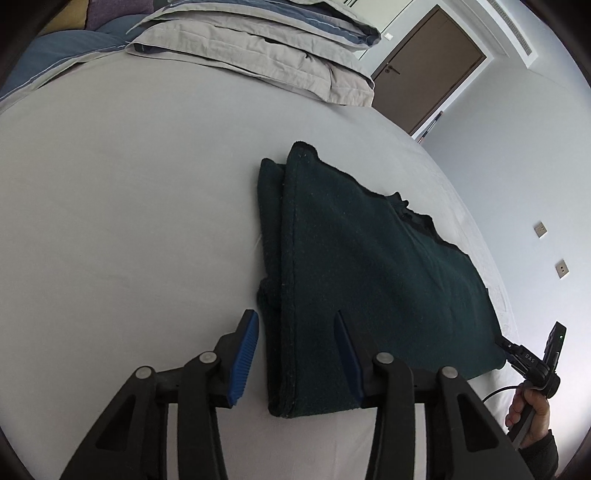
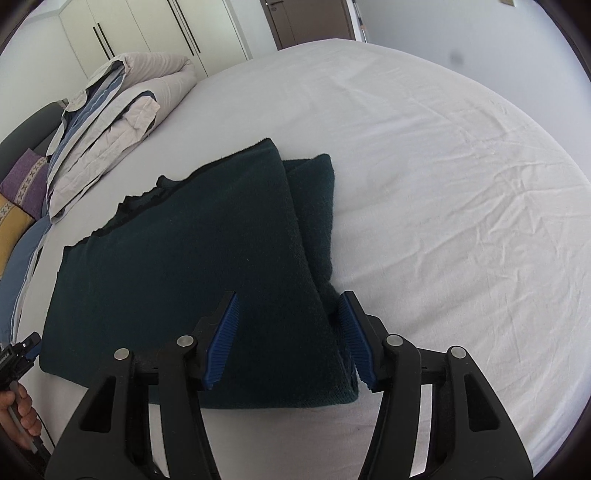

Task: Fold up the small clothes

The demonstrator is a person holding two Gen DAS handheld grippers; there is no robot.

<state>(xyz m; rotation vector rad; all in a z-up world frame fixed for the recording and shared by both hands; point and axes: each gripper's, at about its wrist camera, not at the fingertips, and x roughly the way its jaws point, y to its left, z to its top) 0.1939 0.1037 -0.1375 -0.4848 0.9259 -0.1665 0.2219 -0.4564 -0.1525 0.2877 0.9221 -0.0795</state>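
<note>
A dark green knitted garment (image 1: 369, 277) lies folded flat on the pale bed sheet (image 1: 129, 203). In the left wrist view my left gripper (image 1: 295, 354) straddles its near left folded edge. The outer blue pad (image 1: 243, 358) stands just off the cloth and the other rests on top, so the jaws are open. In the right wrist view the garment (image 2: 184, 258) fills the middle. My right gripper (image 2: 288, 339) straddles its near right edge with one pad (image 2: 221, 339) over the cloth and one beside the edge, open. The cloth between the fingers lies flat.
A folded grey and blue duvet (image 2: 110, 129) lies at the head of the bed, with purple and yellow cushions (image 2: 22, 184) beside it. White sheet (image 2: 443, 184) stretches to the right. A brown door (image 1: 424, 74) and a wardrobe (image 2: 147, 26) stand beyond. A person's hand (image 1: 528, 413) holds the other gripper.
</note>
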